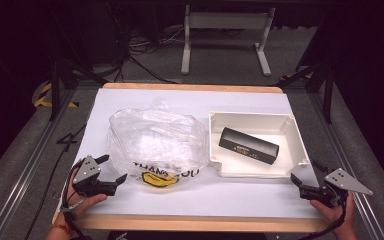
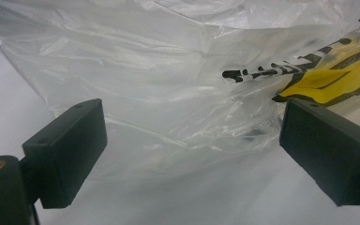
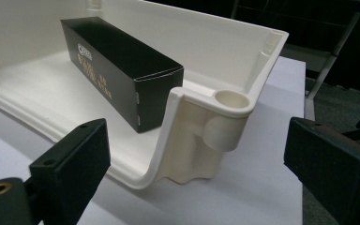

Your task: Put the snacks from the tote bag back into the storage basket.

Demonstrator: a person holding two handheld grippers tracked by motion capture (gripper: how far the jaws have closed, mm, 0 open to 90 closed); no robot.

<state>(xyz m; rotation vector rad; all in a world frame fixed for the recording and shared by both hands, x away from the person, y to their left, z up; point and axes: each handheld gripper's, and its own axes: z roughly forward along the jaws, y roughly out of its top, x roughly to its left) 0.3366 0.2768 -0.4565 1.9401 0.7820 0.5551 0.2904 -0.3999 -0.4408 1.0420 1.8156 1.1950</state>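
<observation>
two sets of tongs are in our hands at the near edge of the table point(image 1: 130, 205), each with its jaws apart and holding nothing. our left tongs point(image 1: 114, 170) face the clear plastic bag point(image 1: 155, 140), which lies crumpled left of centre on the white sheet; in the left gripper view the bag point(image 2: 168, 84) sits just ahead of the jaws, not touched. its near edge carries black lettering, readable as "thank you", over a yellow print point(image 1: 159, 179). our right tongs point(image 1: 308, 176) face the near right corner of the white tray point(image 1: 300, 145). inside the tray lies one black box point(image 1: 248, 145), long axis running from far left to near right, flat on the tray floor. small pale print on the box point(image 3: 122, 65) is too fine to read. the tray stands just right of the bag.
</observation>
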